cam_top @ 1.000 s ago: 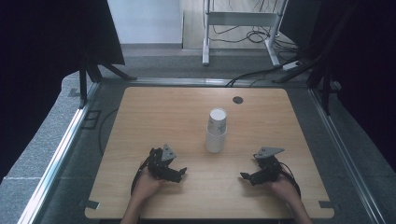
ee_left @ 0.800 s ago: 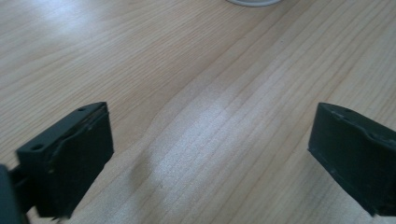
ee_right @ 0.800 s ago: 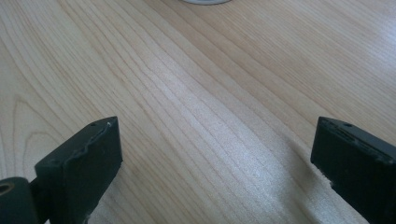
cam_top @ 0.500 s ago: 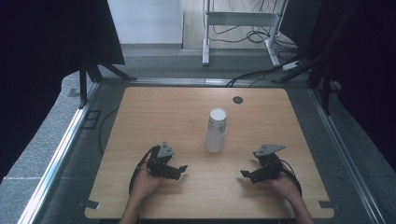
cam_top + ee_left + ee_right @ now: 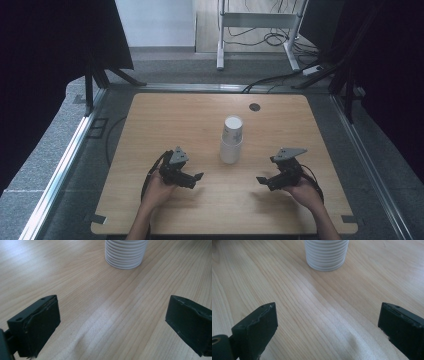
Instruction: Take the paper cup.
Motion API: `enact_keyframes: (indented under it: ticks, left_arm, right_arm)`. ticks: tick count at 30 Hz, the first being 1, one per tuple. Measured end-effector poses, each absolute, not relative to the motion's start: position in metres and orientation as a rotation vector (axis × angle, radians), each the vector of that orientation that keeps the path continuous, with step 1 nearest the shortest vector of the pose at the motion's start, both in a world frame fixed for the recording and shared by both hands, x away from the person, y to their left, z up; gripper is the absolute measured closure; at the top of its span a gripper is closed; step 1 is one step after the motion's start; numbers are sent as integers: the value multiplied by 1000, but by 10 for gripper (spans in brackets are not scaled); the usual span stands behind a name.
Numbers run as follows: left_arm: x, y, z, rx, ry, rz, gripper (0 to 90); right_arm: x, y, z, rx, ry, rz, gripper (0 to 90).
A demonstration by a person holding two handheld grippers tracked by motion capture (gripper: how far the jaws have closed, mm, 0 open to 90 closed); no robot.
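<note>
A stack of white paper cups stands upside down near the middle of the wooden table. My left gripper rests low over the table to the stack's left and nearer the front, pointing toward it. Its jaws have just been opening and stand wide with nothing between them. The left gripper view has the ribbed stack ahead of the left gripper. My right gripper is held on the stack's other side, open and empty. In the right gripper view the stack lies beyond the right gripper.
A small dark round disc is set in the tabletop behind the stack. Metal rails run along the table's sides, with cables and a white stand's legs on the floor beyond the far edge.
The right gripper has lifted slightly off the table. The left hand has stayed almost in place, and the stack has not moved.
</note>
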State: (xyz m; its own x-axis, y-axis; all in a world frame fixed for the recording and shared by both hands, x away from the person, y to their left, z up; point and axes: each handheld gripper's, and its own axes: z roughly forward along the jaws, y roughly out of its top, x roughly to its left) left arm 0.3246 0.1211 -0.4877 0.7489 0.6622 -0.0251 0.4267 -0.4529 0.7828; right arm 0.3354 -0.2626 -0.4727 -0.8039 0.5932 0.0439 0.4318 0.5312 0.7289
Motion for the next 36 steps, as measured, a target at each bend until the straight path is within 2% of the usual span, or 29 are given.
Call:
enact_keyframes:
  ticks: [12,19,36]
  left_arm:
    - [339,112,-475,2133,860,290,0]
    - [341,105,-473,2187,828,317,0]
    - [349,99,-462,2155,798,317,7]
  right_arm:
    - [343,-256,-454,843,2576,1171,30]
    - [348,-252,-444,836,2592,1167,38]
    - [357,-240,-427,791,2635,1109,43]
